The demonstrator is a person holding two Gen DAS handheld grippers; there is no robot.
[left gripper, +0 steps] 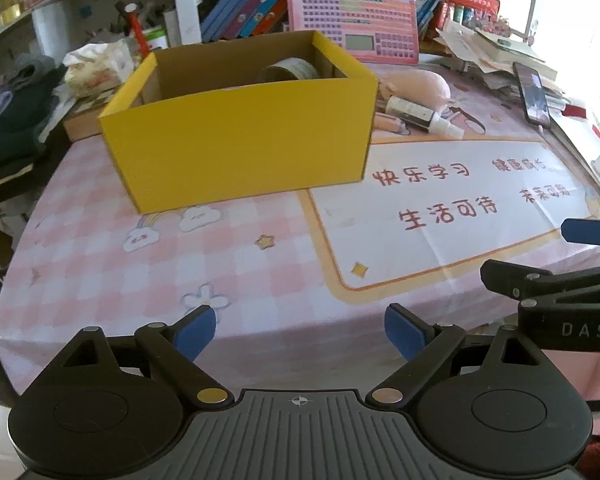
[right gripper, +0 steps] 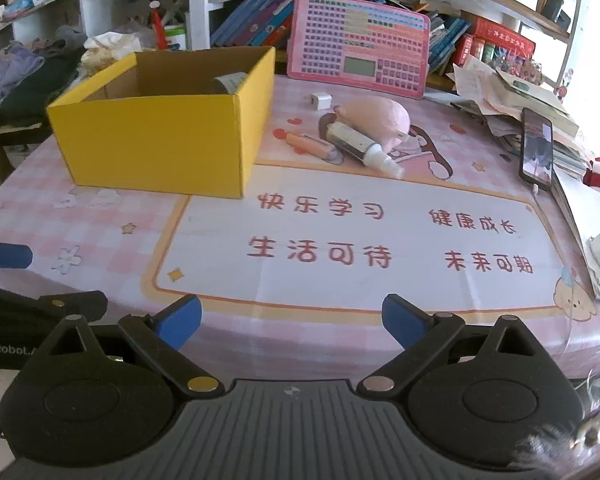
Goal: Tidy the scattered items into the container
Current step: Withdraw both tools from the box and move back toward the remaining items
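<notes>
A yellow cardboard box (left gripper: 240,140) stands open on the pink table mat, also in the right wrist view (right gripper: 156,140). A tape roll (left gripper: 290,70) lies inside it. Right of the box lie a pink plush toy (right gripper: 376,118), a spray bottle (right gripper: 364,146), an orange pen-like tube (right gripper: 310,145) and a small white charger (right gripper: 320,101). My left gripper (left gripper: 300,332) is open and empty, low over the mat in front of the box. My right gripper (right gripper: 292,320) is open and empty, near the table's front edge, well short of the items.
A pink toy keyboard board (right gripper: 360,48) leans on the bookshelf behind. A phone (right gripper: 537,148) rests on a paper pile (right gripper: 508,96) at the right. Clothes (right gripper: 28,76) lie left of the box. The right gripper's fingers show in the left wrist view (left gripper: 588,232).
</notes>
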